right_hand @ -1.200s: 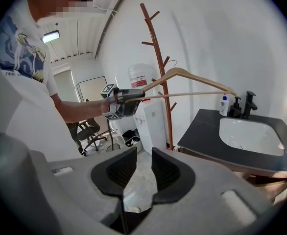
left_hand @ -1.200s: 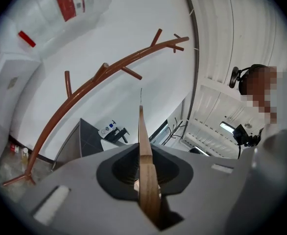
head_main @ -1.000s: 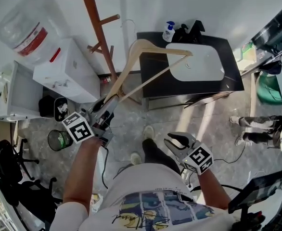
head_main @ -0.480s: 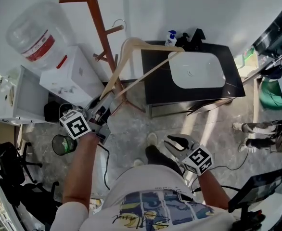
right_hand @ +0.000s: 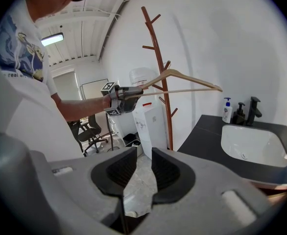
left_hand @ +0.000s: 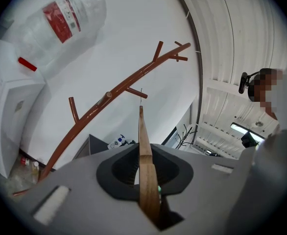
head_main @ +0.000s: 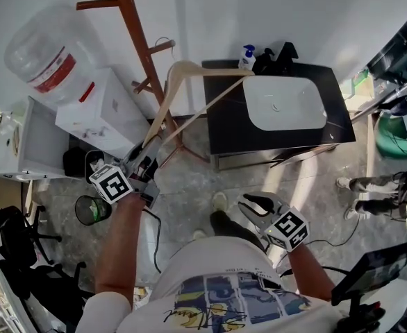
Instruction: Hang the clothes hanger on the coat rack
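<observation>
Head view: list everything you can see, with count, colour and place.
clothes hanger: 1, pale wood, in the left gripper, hook by a rack peg
coat rack: 1, red-brown, against the wall
water dispenser: 1, white, clear bottle on top, left of the rack
counter: 1, black, right of the rack
basin: 1, white, set in the counter
soap bottle: 1, white with blue top, counter's back edge
tap: 1, black, beside the soap bottle
office chair: 1, black, lower left
left gripper: 1, grey, shut on the hanger's end
right gripper: 1, grey, empty, jaws slightly apart
</observation>
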`<state>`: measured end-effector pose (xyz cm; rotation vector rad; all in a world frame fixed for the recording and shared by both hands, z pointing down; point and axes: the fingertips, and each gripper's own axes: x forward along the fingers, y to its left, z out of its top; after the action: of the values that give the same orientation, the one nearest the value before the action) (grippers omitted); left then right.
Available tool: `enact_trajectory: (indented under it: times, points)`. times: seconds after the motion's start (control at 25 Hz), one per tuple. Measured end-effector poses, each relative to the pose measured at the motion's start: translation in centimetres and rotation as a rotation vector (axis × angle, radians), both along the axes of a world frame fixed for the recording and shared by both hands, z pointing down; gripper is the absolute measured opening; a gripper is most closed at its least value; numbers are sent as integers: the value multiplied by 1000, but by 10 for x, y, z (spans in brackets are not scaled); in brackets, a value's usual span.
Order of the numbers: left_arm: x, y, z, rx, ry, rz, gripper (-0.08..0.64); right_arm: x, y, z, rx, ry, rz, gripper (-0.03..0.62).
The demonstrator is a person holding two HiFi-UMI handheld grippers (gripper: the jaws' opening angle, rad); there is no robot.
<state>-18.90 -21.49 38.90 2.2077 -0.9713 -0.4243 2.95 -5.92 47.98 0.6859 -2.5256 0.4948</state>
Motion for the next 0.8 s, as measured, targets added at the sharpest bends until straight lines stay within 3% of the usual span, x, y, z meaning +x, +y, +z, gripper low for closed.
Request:
enact_trajectory:
  times: [0.44, 0.8]
  points:
    - [-20, 0, 29, 8, -62, -91, 49, 4, -6, 7, -20, 29, -20, 92]
    - [-46, -17, 56, 48, -155, -175, 55, 6, -2, 9, -45, 32, 1, 92]
